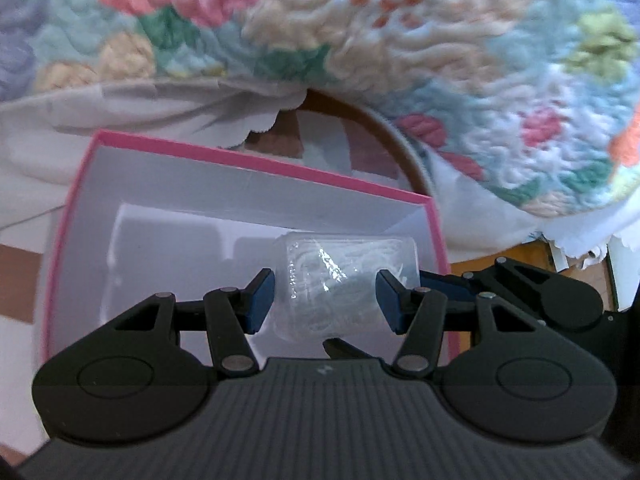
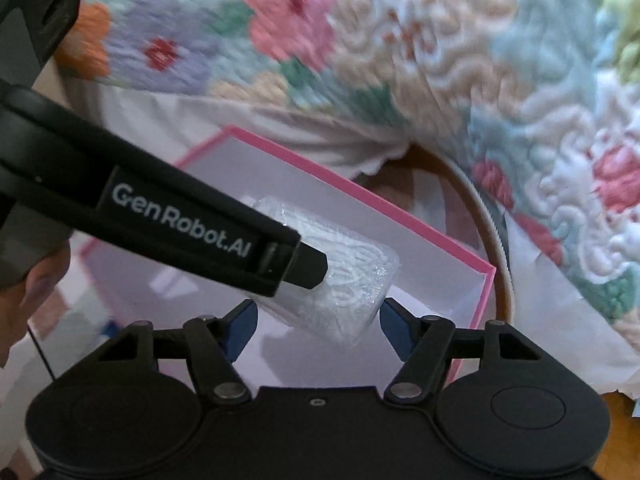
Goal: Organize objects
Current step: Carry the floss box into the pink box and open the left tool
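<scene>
floral rug (image 1: 400,20); one pink box (image 1: 248,160), one clear packet (image 1: 344,276).

A thick tufted textile (image 1: 400,32) fills the upper part of both views, worked in pastel loops: pink, cream, lilac and orange flowers with green leaves on a pale blue ground. Its plain white backing cloth (image 1: 132,108), with a pinked zigzag edge, hangs out below it in folds. A round wooden hoop (image 2: 498,240) curves out from under the cloth. Beneath lies a surface in brown and white patches (image 1: 16,280), and a strip of orange-brown wood (image 1: 536,256) shows on the right. The light is soft and even.
</scene>
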{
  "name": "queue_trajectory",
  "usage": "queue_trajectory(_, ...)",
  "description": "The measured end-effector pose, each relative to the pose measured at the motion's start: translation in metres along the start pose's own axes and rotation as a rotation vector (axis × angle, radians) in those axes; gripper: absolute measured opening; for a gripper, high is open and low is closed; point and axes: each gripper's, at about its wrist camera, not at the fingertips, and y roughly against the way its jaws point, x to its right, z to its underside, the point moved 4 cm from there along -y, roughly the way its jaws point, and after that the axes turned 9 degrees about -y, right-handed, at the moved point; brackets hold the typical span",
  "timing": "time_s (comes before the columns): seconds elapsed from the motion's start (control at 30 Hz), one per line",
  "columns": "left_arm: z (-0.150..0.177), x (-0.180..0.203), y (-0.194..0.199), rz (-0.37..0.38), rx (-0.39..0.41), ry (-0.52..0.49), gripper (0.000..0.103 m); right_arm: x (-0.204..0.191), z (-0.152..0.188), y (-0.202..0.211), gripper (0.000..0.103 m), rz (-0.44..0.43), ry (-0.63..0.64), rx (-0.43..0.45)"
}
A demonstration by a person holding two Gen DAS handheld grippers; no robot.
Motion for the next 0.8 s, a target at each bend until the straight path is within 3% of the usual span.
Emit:
queue_trajectory(0.2,0.009,-0.011,-0.036,0.056,-0.050,0.072,0.054,0.011,0.002,-0.036,0.071,0.045,0.018,-0.099)
queue_trajectory(0.43,0.007,-0.017,-0.053,0.040,-0.056,0.104,0.054,0.013,0.006,-0.053,0.069,0.084,0.092,-0.141)
queue_trajectory(0.6,0.014,-0.038,-0.076,0.085,-0.109,0.282,0.049,0.012,0.002,-0.071,0.065,0.125,0.102,-0.193)
queue_trajectory(0.7,0.017,-0.040,-0.086,0.053,-0.123,0.290,0.045,0.013,0.001,-0.086,0.062,0.166,0.067,-0.257)
queue_trajectory(0.8,0.017,-0.041,-0.087,0.040,-0.115,0.308,0.042,0.013,0.001,-0.092,0.060,0.174,0.078,-0.266)
